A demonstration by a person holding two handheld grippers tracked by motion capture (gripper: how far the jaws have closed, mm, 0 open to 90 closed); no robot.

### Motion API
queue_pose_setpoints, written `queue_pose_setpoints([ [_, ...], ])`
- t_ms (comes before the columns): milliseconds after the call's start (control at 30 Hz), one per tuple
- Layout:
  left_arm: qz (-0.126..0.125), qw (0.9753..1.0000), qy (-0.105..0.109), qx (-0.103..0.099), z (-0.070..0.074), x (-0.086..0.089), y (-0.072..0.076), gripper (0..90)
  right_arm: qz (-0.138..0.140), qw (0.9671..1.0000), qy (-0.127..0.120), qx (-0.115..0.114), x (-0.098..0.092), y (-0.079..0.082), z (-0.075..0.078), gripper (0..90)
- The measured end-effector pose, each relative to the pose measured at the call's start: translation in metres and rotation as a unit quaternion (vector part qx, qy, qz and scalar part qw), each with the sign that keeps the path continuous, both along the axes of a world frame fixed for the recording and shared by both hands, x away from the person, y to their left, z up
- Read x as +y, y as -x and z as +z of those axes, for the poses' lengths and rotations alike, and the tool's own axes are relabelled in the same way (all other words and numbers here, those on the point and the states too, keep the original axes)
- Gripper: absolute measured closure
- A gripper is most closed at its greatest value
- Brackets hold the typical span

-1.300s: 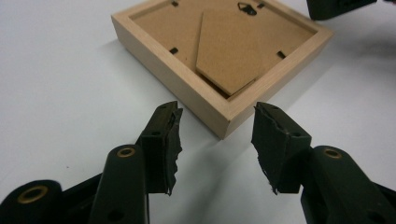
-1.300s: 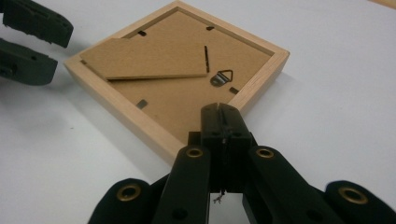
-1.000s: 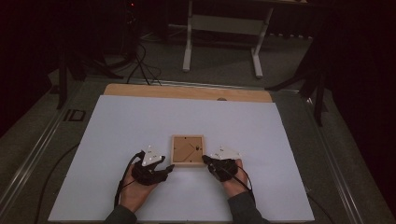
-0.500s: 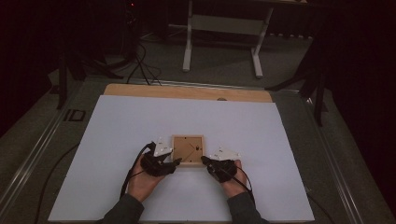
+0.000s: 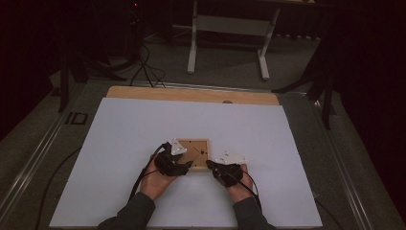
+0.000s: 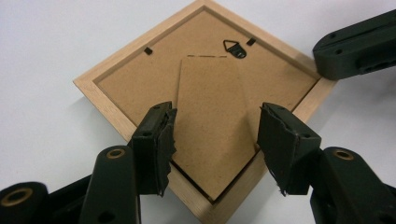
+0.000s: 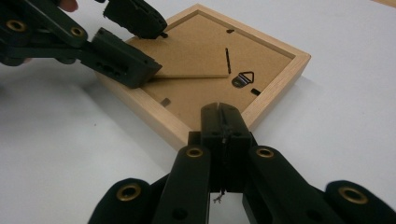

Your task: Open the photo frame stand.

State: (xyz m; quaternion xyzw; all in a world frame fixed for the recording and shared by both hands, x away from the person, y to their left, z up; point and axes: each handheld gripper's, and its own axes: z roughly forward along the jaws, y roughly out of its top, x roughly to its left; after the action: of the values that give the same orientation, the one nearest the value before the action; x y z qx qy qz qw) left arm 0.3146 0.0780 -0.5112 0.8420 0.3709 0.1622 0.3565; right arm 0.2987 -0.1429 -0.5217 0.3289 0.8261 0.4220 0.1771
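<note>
High view: one wooden picture frame (image 5: 195,153) lying back-side up near the front middle of the white worktop (image 5: 143,124). Two hand-held grippers, one at each near corner: left hand-held gripper (image 5: 183,167) at the frame's left front, right hand-held gripper (image 5: 210,165) at its right front edge. Risk as judged here: with nothing pinning the frame firmly, a sideways push could slide it across the smooth sheet.

Left gripper view: jaws spread wide over the frame's backing, straddling the one fold-out easel stand (image 6: 210,126), gripping nothing. Counted on the backing board (image 6: 135,88): one triangular hanger (image 6: 235,48) and two small black retaining tabs in sight. Likely trouble: closing on the thin stand and pulling hard could tear its hinge or crease the board; closing off-centre could let a jaw slip off the stand's edge.

Right gripper view: jaws pressed together, empty, tip resting at or just above the frame's near rim (image 7: 177,133); contact cannot be told. The stand (image 7: 187,58) looks slightly raised under the left hand-held gripper (image 7: 135,46). Pressing too lightly here could let the frame tip up with the stand.
</note>
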Motion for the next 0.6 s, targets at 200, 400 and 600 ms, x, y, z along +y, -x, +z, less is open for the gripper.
queue_pose_setpoints([
  [200,-0.002,1.0,0.004,0.007,-0.0015,0.0002,-0.0032,48.9,0.0,1.0,0.0,0.0,0.0001,0.0002,-0.0001,89.7],
  [400,-0.003,1.0,-0.001,0.003,-0.0011,-0.0005,-0.0028,51.1,-0.001,1.0,-0.002,-0.001,0.0002,0.0004,-0.0004,89.7],
  [600,-0.005,1.0,-0.007,0.005,0.0009,-0.0015,-0.004,51.2,-0.002,1.0,-0.002,-0.001,0.0002,0.0007,-0.0005,89.7],
])
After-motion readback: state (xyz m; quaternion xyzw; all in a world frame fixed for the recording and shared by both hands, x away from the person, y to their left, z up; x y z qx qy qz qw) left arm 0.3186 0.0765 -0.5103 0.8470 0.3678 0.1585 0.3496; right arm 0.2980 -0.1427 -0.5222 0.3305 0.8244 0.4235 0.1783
